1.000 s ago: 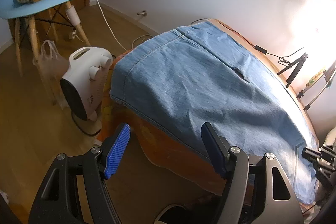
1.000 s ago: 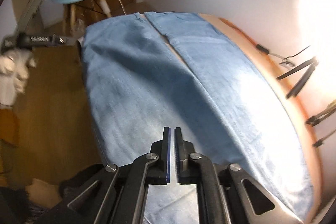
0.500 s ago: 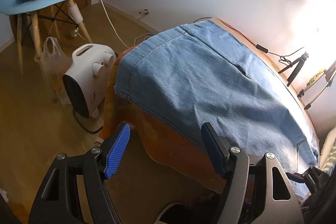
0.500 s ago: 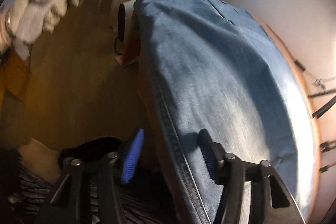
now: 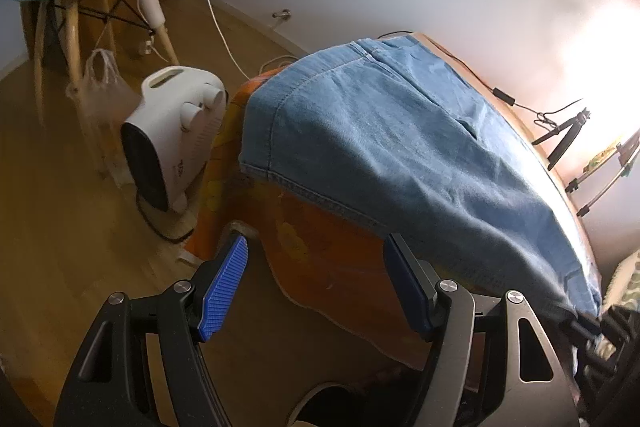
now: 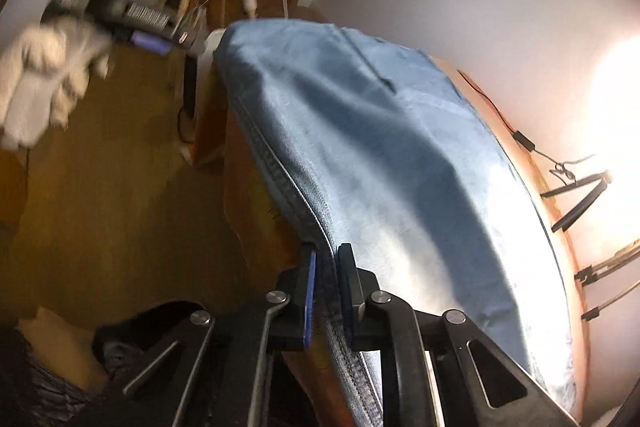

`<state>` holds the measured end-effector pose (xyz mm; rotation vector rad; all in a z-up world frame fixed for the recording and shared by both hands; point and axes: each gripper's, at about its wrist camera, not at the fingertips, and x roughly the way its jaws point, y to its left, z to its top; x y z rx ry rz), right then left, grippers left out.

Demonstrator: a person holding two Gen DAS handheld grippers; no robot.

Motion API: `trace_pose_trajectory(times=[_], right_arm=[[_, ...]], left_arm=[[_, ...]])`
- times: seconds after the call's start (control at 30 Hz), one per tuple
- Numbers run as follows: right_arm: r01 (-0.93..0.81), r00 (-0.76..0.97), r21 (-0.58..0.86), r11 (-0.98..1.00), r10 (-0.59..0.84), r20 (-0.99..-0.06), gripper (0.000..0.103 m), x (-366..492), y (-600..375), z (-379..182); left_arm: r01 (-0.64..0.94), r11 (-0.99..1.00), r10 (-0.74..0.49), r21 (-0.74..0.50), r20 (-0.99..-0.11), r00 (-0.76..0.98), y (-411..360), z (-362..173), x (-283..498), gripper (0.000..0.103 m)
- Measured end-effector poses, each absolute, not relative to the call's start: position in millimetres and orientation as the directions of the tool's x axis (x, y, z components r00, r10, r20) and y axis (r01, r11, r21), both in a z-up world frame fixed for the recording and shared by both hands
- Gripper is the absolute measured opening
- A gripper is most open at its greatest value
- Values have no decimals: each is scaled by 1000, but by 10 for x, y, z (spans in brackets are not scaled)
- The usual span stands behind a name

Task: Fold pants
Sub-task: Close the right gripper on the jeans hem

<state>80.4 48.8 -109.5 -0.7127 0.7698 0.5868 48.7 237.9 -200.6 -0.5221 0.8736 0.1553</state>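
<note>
Jeans (image 5: 400,143) lay spread over the orange-covered table (image 5: 320,267), hem hanging off the near edge. Right gripper (image 6: 326,267) pinched the side seam. Left gripper (image 5: 316,283) hovered nearby, jaws wide, holding nothing.

Black tongs (image 5: 316,287), ribbed blue pads (image 5: 226,287), silver screws.

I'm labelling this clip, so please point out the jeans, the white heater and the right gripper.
jeans (image 5: 400,147): left wrist view, on the flat denim on top.
white heater (image 5: 176,131): left wrist view, on its white side, below the knobs.
right gripper (image 6: 327,267): right wrist view, between the fingertips, jaws shut on the jeans' seam.
</note>
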Motion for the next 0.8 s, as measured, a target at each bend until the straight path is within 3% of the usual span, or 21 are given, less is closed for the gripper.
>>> trace_pose_trajectory(times=[0.27, 0.47, 0.8], right_arm=[[-608, 618, -335, 720, 163, -769, 8, 1342, 342, -977], [-470, 654, -359, 806, 46, -755, 7, 1874, 98, -989], [-517, 622, -368, 773, 44, -782, 8, 1856, 81, -1206]], left_arm=[[-339, 812, -148, -475, -730, 667, 2368, -2072, 646, 70], [-325, 820, -157, -470, -732, 663, 2273, -2078, 742, 70], [-367, 785, -150, -500, -727, 670, 2317, -2112, 836, 70]])
